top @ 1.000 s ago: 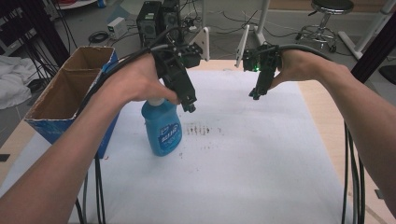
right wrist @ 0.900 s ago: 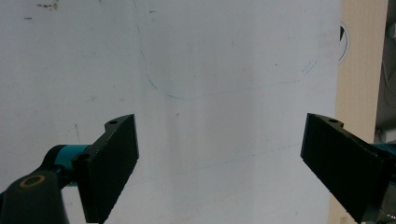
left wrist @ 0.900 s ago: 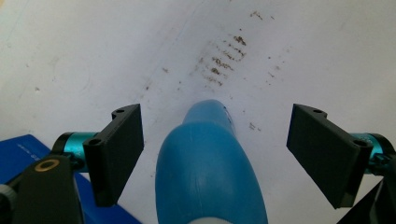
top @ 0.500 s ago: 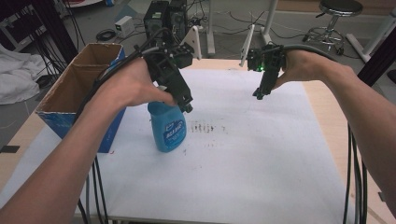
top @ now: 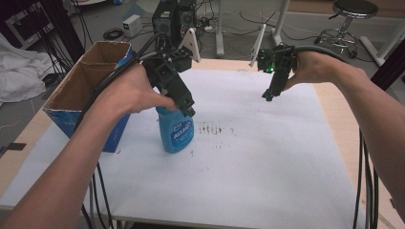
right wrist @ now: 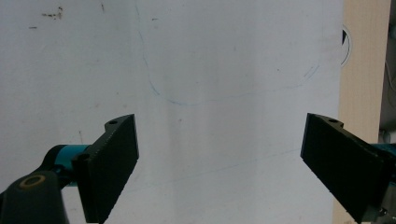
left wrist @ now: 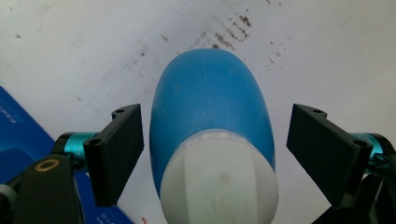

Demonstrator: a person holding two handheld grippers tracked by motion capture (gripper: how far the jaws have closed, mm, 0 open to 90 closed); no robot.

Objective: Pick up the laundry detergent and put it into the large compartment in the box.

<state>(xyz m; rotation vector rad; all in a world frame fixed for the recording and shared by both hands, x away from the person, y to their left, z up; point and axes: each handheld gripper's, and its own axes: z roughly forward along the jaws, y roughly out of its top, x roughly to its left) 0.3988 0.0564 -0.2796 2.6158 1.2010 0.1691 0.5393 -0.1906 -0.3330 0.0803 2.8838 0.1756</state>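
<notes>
White, speckled sheet (top: 267, 157) covers the wooden table (top: 334, 102). Smooth blue plastic bottle (top: 175, 133) stands upright between the released left tool (top: 188, 110); right tool (top: 267, 97) hangs spread.

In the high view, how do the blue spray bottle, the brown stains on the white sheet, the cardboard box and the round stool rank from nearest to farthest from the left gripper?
1. Blue spray bottle: directly under the left gripper, between its open jaws.
2. Brown stains: just right of the bottle, on the white sheet.
3. Cardboard box: at the table's left edge.
4. Round stool: on the floor, far back right.
</notes>
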